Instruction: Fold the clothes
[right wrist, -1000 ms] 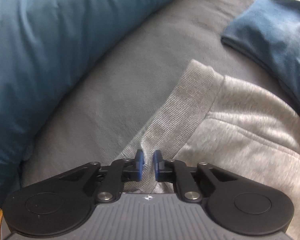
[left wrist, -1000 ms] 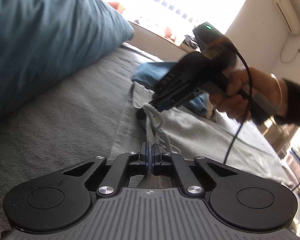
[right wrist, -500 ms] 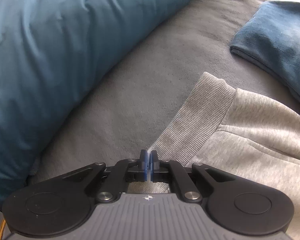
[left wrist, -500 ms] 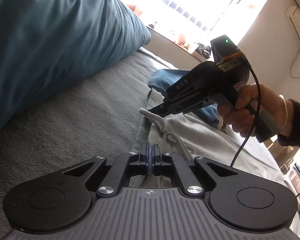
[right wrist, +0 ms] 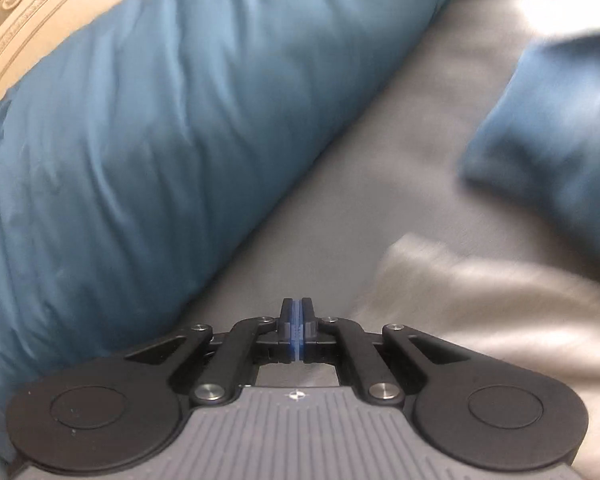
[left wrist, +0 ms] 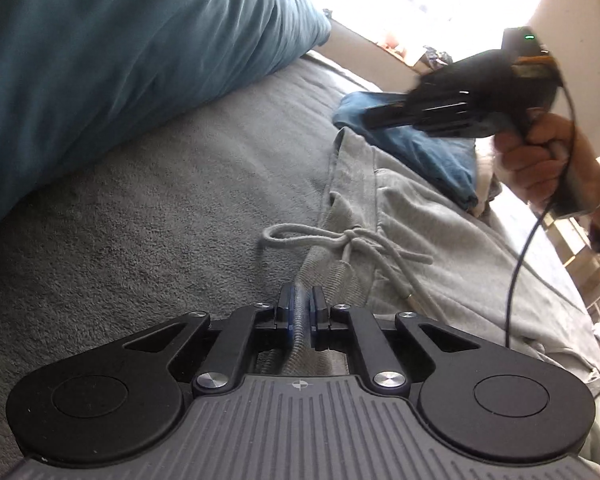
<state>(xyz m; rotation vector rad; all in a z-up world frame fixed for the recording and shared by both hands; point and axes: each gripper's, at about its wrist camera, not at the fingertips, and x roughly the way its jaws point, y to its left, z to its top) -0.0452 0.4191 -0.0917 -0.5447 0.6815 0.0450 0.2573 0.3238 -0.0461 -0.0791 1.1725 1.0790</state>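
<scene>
Item: grey sweatpants (left wrist: 440, 216), soft fleece jersey, lying on the bed (left wrist: 160, 220) over its grey plush blanket, running from about 6 o'clock up to 1 o'clock in the left wrist view; ribbed waistband (left wrist: 348, 168) toward 12 o'clock, knotted drawstring (left wrist: 340, 240) trailing loose at centre. Adjacent: a folded blue garment (left wrist: 420, 148) at 1 o'clock, touching or overlapping the sweatpants' far edge; a large teal pillow (left wrist: 120, 60) at 10 o'clock, apart from the sweatpants. Left gripper (left wrist: 300, 308): jaws narrow, clamped on a bunched ridge of waistband cloth, having just eased slightly apart with the fabric between them. Right gripper (left wrist: 380, 116): carried in the person's right hand (left wrist: 540, 160), above the blue garment at 1 o'clock; in its own view the right gripper's jaws meet pad to pad, holding nothing, the pale blurred sweatpants at 4 o'clock. Handling, as judged: light, limp, no stiffness; will sag and drape from any pinch point, unlikely to slip on ribbed pads, not fragile. Best taken at the thick ribbed waistband corners or seamed edges, where layers bunch firmly; avoid the drawstring, which would pull through or drag the knot. The plush blanket may cling and resist sliding, so lifting clear looks preferable to dragging.
</scene>
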